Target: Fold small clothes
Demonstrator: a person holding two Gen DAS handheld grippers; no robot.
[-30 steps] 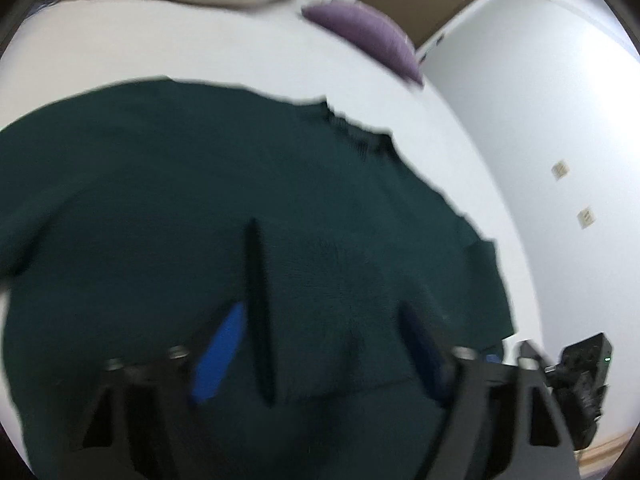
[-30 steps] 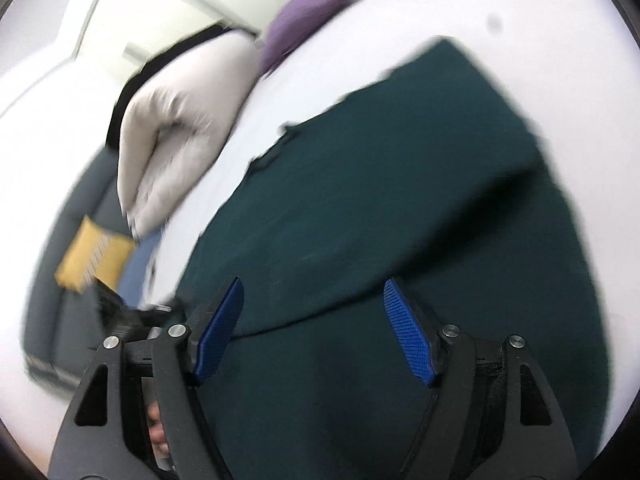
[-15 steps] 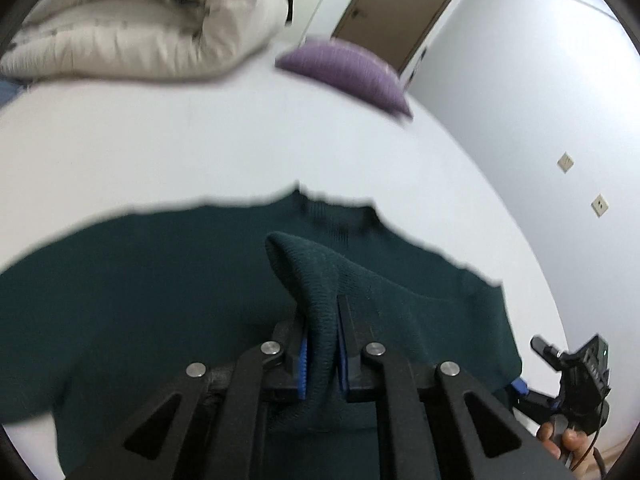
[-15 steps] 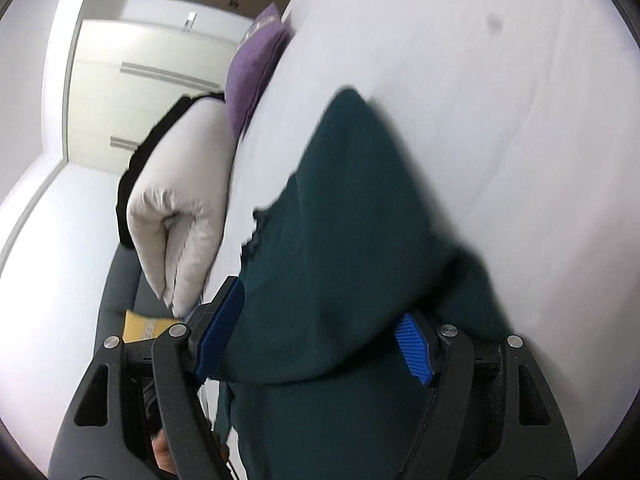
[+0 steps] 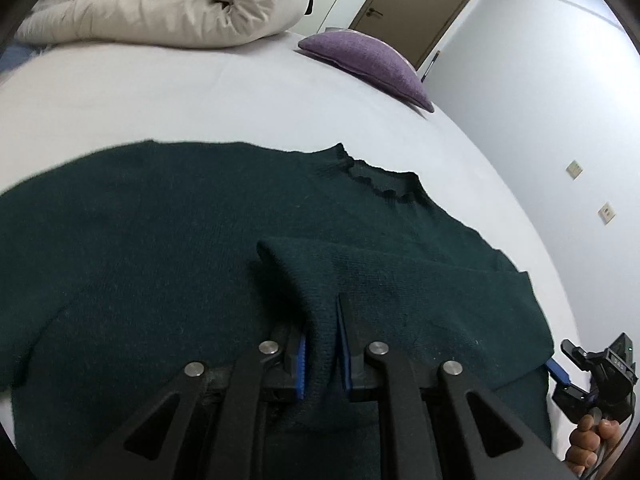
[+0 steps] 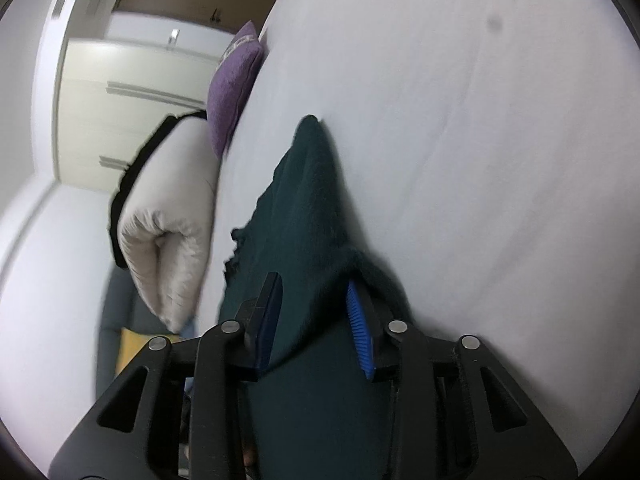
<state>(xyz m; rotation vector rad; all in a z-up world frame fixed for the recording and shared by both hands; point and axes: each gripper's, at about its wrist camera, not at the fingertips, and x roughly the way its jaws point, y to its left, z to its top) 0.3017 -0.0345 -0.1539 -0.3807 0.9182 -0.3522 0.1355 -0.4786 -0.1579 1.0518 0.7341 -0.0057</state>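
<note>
The dark green sweater [image 5: 168, 240] lies spread on the white bed [image 5: 200, 96], collar toward the far side. The left hand-held gripper [image 5: 322, 344] pinches a raised fold of it tight. The right hand-held gripper [image 6: 316, 320] sits half-closed with sweater bunched between its pads. Beyond, a purple cushion [image 5: 368, 60] and a rolled cream duvet [image 5: 168, 4].

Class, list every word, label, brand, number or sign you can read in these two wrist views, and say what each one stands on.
No text can be read for certain.
Small display on the right gripper, seen in the left wrist view: it shows a few digits, too small to read.
Green sweater, purple cushion, wall plates and door: no lettering visible.
</note>
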